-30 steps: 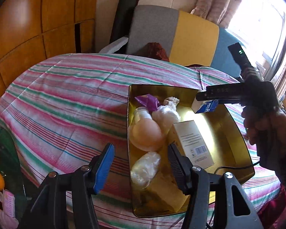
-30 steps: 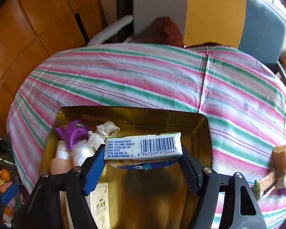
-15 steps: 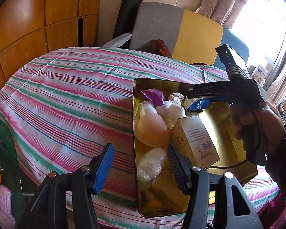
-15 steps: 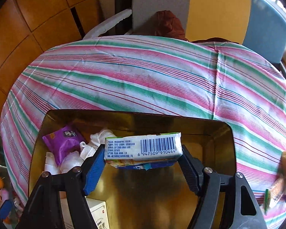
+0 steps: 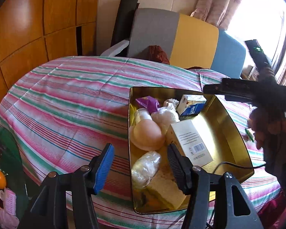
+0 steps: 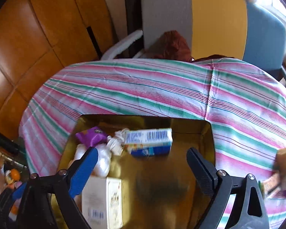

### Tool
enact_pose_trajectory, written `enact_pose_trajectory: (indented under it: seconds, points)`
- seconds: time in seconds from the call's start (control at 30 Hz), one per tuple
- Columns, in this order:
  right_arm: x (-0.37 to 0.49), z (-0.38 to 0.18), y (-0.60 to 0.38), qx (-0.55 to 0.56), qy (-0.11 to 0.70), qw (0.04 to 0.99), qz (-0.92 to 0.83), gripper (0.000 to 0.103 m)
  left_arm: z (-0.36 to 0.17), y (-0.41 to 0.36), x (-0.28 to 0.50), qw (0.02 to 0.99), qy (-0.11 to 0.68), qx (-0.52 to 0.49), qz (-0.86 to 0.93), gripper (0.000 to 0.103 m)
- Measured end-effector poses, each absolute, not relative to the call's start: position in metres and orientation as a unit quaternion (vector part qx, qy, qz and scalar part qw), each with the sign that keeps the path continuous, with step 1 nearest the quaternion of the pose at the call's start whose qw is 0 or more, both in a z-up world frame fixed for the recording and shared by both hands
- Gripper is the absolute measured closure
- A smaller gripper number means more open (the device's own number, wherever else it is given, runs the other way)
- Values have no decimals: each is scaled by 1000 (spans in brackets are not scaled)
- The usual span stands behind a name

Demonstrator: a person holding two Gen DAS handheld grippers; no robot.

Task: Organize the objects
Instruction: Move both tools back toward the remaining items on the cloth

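- left gripper [image 5: 140,164] nearest the lens, jaws apart, nothing between them; it hangs over the near left rim of the gold tray [image 5: 238,133], one pad over the striped cloth [image 5: 66,99], the other over the tray.
- right gripper [image 6: 141,164] jaws opening, wide apart; nothing between the pads. In the left wrist view it shows as a dark blurred bar at the tray's far right corner, with the person's hand [image 5: 265,126] behind it.
- Step in hand, as I read it: release of the small carton [image 6: 148,142] into the tray. It lies on its side with the barcode up, in the tray's far part beyond the right pads and clear of both.
- Tray contents near to far: tan sponge block [image 5: 165,190] and wrapped clear bundle [image 5: 145,165] at the near end, then white box [image 5: 192,141] and peach round item [image 5: 147,136], white wrapped lump [image 5: 165,117], purple packet [image 5: 148,102] at the far left. The carton sits just beside the white knotted bit [image 6: 116,143], may be touching, can't tell.
- Right half of the tray floor is bare.
- Still outside the tray: a sponge piece and a bar-like item [image 6: 284,160] on the cloth at the right, blurred.
- Next move, my guess: lift the right gripper clear without clipping the carton, swing right to those loose items, and drop them into the tray's open right half.
- Far: chair backs in grey, yellow and blue [image 6: 215,21], not part of the task.
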State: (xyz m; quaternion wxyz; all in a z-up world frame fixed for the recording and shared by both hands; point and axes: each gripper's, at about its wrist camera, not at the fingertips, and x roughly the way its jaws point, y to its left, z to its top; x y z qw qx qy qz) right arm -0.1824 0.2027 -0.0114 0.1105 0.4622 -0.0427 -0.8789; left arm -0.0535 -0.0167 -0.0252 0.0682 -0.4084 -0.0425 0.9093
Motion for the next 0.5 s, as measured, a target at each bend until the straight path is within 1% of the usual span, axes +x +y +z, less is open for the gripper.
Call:
enact_pose_trajectory:
  seconds: [0.23, 0.5]
  points:
    - [-130, 5, 237, 444, -53, 117, -886, 7, -12, -4, -44, 80, -24, -394, 915, 44]
    - [-81, 8, 311, 434, -84, 54, -896, 6, -3, 22, -37, 101, -3, -388, 916, 44]
